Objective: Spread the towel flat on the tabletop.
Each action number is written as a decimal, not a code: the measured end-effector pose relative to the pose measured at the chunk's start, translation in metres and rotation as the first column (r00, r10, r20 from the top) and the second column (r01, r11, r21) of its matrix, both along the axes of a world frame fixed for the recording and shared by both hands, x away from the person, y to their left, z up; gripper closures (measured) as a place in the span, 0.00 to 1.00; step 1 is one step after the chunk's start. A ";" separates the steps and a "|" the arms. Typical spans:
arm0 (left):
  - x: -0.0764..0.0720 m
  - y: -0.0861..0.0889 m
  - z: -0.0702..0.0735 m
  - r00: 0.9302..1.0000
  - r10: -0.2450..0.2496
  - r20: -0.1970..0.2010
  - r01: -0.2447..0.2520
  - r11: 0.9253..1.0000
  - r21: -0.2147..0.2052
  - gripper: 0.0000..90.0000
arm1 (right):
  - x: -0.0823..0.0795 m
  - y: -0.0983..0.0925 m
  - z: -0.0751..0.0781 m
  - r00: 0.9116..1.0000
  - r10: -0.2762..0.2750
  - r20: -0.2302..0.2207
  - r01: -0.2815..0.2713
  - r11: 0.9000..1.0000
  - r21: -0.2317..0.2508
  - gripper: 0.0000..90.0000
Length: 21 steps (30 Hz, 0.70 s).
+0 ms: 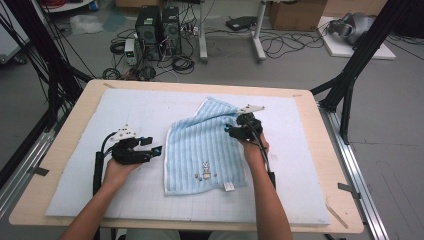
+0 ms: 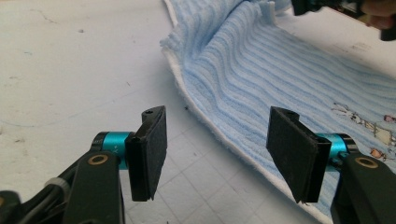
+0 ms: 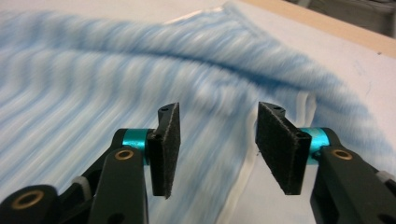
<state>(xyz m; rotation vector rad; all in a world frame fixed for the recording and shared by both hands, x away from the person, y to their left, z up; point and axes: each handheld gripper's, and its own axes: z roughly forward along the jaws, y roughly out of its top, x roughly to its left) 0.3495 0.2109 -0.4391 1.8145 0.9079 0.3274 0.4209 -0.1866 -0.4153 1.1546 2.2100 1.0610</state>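
**A:** Entry, towel station. Where does your cloth lie?

**B:** The light blue striped towel [image 1: 204,150] lies near the middle of the white mat [image 1: 75,165], turned askew, its far corner pointing toward the back edge of the table [image 1: 60,125]. A small embroidered figure [image 1: 204,170] sits near the edge closest to you, with a white tag [image 1: 228,186] at the near right corner. The left edge ripples up a little — seen best from the left gripper view, where the towel [image 2: 280,79] rises in a soft fold.

**A:** Your left gripper?

**B:** Your left gripper [image 1: 155,150] rests low on the mat just beside the towel's left edge. Its jaws stand well apart with nothing between them; in its own view the left pad [image 2: 149,154] is over bare mat and the right pad [image 2: 294,154] sits over the towel's hem, not pressing on it.

**A:** And the right?

**B:** Your right gripper [image 1: 230,129] is over the towel's upper right part. In its own view the right gripper [image 3: 215,149] has its jaws parted about halfway — no cloth is pinched between the pads [image 3: 168,149], and the towel [image 3: 93,93] lies blurred beyond them.
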 end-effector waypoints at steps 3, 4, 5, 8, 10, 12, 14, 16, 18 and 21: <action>0.001 0.001 0.000 1.000 0.020 0.005 -0.020 1.000 -0.007 0.42 | -0.018 -0.012 -0.002 1.000 0.001 -0.010 -0.001 1.000 0.027 0.49; 0.001 0.002 0.000 1.000 0.024 0.005 -0.024 1.000 -0.005 0.41 | -0.024 -0.017 -0.004 1.000 -0.004 -0.028 0.005 0.999 0.037 0.47; 0.001 0.003 0.000 1.000 0.030 0.007 -0.030 1.000 -0.005 0.41 | -0.029 -0.021 -0.007 0.999 -0.002 -0.043 0.004 0.999 0.044 0.46; 0.002 0.002 0.000 1.000 0.031 0.005 -0.031 0.999 -0.009 0.40 | -0.042 -0.027 -0.013 0.997 0.000 -0.081 0.004 0.999 0.044 0.47; 0.001 0.002 0.000 1.000 0.026 0.005 -0.026 1.000 -0.005 0.40 | -0.048 -0.029 -0.017 0.995 0.007 -0.095 -0.003 0.999 0.038 0.52; 0.000 0.000 0.000 1.000 0.020 0.004 -0.020 1.000 -0.004 0.41 | -0.053 -0.029 -0.020 0.992 0.021 -0.122 -0.018 0.999 0.029 0.55; -0.001 -0.001 0.001 1.000 0.013 0.003 -0.013 1.000 -0.005 0.41 | -0.059 -0.028 -0.024 0.989 0.021 -0.149 -0.018 1.000 0.025 0.60; -0.002 -0.002 0.001 1.000 0.005 -0.002 -0.005 1.000 -0.003 0.42 | -0.063 -0.026 -0.026 0.986 0.027 -0.165 -0.026 1.000 0.007 0.65; -0.003 -0.004 0.001 1.000 -0.010 -0.001 0.010 1.000 -0.005 0.44 | -0.069 -0.026 -0.026 0.987 0.041 -0.155 -0.042 0.999 -0.003 0.74; -0.007 -0.008 0.002 1.000 -0.014 0.007 0.014 1.000 -0.004 0.45 | -0.076 -0.026 -0.025 0.984 0.044 -0.172 -0.044 0.999 0.004 0.93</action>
